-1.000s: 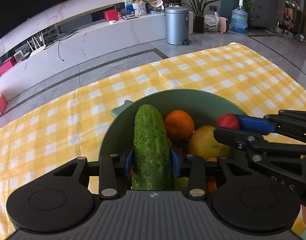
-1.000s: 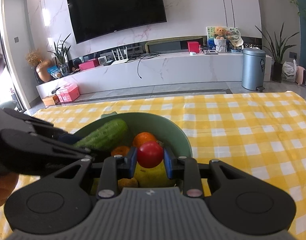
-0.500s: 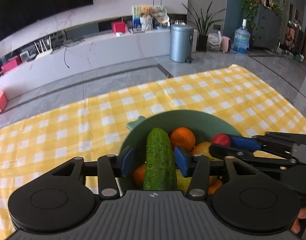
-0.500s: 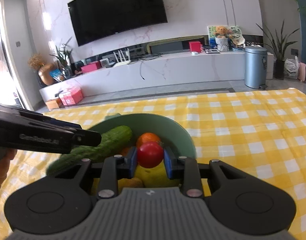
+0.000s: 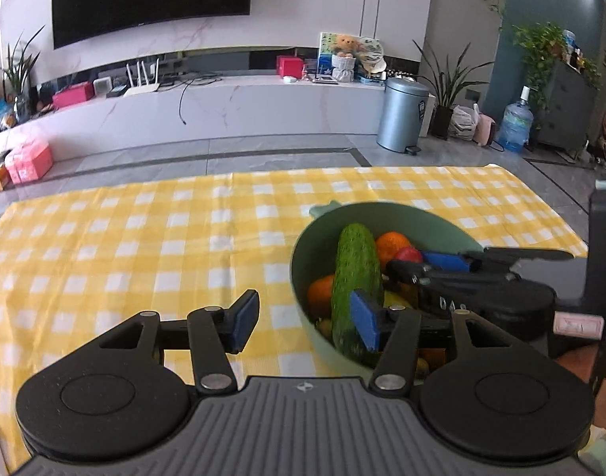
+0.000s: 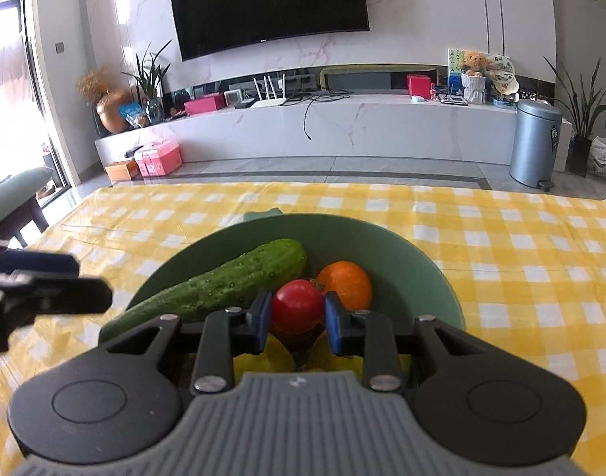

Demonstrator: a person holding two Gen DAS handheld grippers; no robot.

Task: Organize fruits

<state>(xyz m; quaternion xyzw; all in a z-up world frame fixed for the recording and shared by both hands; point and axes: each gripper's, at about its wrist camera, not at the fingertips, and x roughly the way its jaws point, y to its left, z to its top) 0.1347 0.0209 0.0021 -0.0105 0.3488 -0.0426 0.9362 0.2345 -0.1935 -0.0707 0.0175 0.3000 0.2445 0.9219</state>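
The left gripper [image 5: 305, 325] has just been opening; its jaws stand apart with nothing between them, beside the cucumber [image 5: 356, 289] lying in the green bowl [image 6: 414, 273]. The right gripper [image 6: 298, 323] has its jaws clamped on a red tomato [image 6: 297, 304] over the bowl, near an orange [image 6: 346, 283], on the yellow checked surface [image 6: 521, 246].

we count one green bowl [image 6: 422, 273], one cucumber [image 6: 223, 285], one red tomato [image 6: 297, 305], two oranges [image 5: 394, 244] and two grippers [image 6: 297, 319].
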